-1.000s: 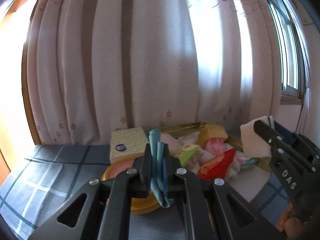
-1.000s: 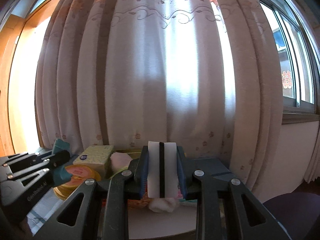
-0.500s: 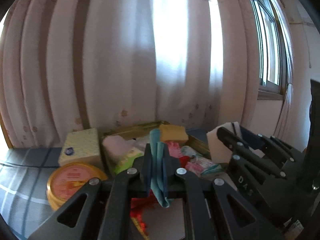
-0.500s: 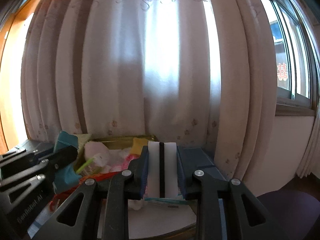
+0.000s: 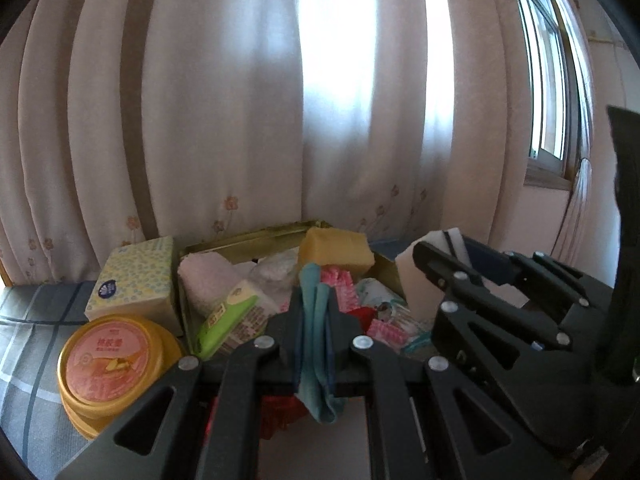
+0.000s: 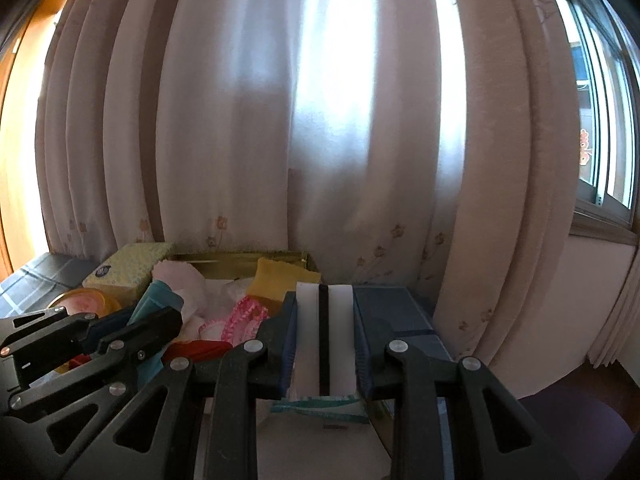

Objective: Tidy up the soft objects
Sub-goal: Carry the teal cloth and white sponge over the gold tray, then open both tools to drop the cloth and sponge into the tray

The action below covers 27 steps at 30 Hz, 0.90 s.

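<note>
Left claw [image 5: 316, 320]: clamped on teal cloth [image 5: 316, 344].
Right claw [image 6: 325, 344]: clamped on white sponge [image 6: 325, 336].
Done: gold tray [image 5: 248, 238] at 12 o'clock already holds soft items.
Left: stow both.

Both wrist cameras looked along their fingers, close above the tin [image 5: 248, 240], facing the curtain [image 6: 320, 120]; both shared these.

Tin [image 5: 248, 240] crammed, seemingly no gap
</note>
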### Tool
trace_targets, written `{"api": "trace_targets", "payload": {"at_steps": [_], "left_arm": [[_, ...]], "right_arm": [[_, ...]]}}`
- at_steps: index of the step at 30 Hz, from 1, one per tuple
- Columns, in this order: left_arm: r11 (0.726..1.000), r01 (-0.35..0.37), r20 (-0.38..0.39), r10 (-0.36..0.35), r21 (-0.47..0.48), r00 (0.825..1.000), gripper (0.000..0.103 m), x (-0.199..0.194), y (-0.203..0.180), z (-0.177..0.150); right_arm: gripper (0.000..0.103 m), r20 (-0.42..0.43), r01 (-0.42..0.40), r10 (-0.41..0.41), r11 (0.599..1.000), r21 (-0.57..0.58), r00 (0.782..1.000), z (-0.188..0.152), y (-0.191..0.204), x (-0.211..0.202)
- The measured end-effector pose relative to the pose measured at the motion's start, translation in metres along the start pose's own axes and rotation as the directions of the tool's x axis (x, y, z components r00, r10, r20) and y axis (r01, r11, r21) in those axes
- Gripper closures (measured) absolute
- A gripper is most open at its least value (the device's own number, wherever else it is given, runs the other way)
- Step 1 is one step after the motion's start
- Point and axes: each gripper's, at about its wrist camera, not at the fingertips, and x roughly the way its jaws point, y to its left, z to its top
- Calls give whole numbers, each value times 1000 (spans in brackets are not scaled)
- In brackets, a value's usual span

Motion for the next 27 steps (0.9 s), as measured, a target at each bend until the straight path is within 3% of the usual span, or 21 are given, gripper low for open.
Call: {"api": "trace_targets", "payload": {"at_steps": [9,21,23,27], "left_arm": [[999,-29,-100,25,-33,995,97,21,7,0],[990,-137,-132,130,-43,983,94,22,15,-2],[982,-181,-139,172,-60,975,74,22,20,-3],[963,-247,-162,227,-111,960,51,20,33,-8]], "right_arm": [[75,-108,-72,68,997,-38,992,1,4,30],[73,-172,-165,141,977,-133,975,-4,19,51],[72,-181,-174,143,970,-170,973,-6,25,52],[65,-153,-149,118,966,-212,981,-9,31,49]]}}
